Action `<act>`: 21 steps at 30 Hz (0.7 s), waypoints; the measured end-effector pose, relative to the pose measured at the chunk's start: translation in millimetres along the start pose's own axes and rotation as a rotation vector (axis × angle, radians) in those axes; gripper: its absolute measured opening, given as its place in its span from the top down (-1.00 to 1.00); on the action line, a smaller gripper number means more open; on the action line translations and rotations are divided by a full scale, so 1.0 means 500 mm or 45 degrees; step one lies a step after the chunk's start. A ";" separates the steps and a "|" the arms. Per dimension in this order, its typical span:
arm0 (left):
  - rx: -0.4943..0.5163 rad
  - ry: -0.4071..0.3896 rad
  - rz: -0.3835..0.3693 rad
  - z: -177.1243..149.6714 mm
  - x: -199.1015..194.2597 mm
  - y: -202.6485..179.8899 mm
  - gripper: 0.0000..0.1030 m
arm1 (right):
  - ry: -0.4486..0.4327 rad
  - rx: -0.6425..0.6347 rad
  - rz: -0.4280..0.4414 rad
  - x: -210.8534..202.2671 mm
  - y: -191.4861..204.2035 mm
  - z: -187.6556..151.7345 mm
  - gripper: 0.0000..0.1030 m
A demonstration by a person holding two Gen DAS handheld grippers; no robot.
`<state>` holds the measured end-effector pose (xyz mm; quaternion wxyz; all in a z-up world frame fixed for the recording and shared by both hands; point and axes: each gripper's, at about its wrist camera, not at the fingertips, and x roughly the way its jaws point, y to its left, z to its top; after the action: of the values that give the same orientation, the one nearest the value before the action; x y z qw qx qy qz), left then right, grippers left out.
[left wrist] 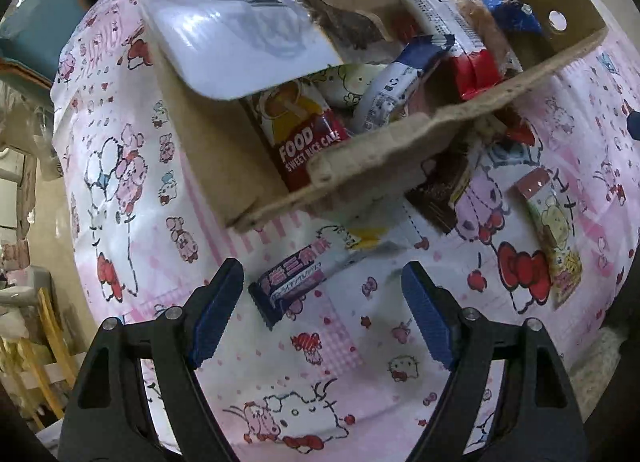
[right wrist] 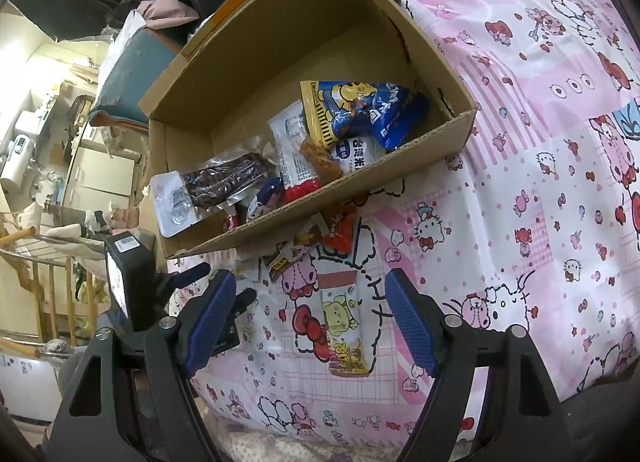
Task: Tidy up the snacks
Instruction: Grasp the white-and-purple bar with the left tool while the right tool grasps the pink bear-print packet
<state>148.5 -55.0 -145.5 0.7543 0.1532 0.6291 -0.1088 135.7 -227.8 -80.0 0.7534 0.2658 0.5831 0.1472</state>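
A cardboard box [left wrist: 384,150] holding several snack packets stands on a pink cartoon-print cloth [left wrist: 132,222]; it also shows in the right wrist view [right wrist: 280,218]. My left gripper [left wrist: 320,282] is open, just above a dark blue and white snack bar [left wrist: 292,282] lying in front of the box. My right gripper [right wrist: 308,294] is open over a tall yellow-green cartoon packet [right wrist: 344,326], which also shows in the left wrist view [left wrist: 552,234]. A brown packet [left wrist: 440,190] and a red packet [right wrist: 340,230] lie against the box front.
The left gripper's body [right wrist: 132,282] shows at the left in the right wrist view. Wooden rails [right wrist: 48,286] and household clutter [right wrist: 80,142] lie beyond the cloth's left edge. A teal cushion [left wrist: 40,30] sits behind the box.
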 end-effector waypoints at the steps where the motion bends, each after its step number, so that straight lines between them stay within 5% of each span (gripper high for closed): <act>1: 0.007 -0.004 -0.006 0.001 0.001 -0.003 -0.32 | 0.001 -0.001 0.000 0.001 0.000 0.001 -0.55; 4: 0.045 -0.014 -0.044 0.011 0.006 -0.015 -0.01 | 0.000 -0.019 -0.002 0.004 0.006 0.001 -0.54; 6: 0.051 -0.013 -0.093 0.014 0.004 -0.023 0.55 | 0.006 -0.039 -0.010 0.006 0.011 -0.001 -0.54; 8: 0.064 0.026 -0.144 0.014 0.001 -0.033 0.74 | 0.014 -0.047 -0.021 0.009 0.012 -0.004 -0.54; 13: 0.031 0.091 -0.223 -0.001 -0.006 -0.055 0.75 | 0.033 -0.046 -0.045 0.015 0.010 -0.006 -0.54; 21: -0.405 0.170 -0.257 -0.065 -0.057 -0.030 0.74 | 0.169 -0.043 -0.094 0.059 -0.001 -0.024 -0.54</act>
<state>108.3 -57.7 -124.2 0.7108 -0.0249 0.6992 -0.0729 132.3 -209.7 -106.3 0.7224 0.2212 0.6386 0.1464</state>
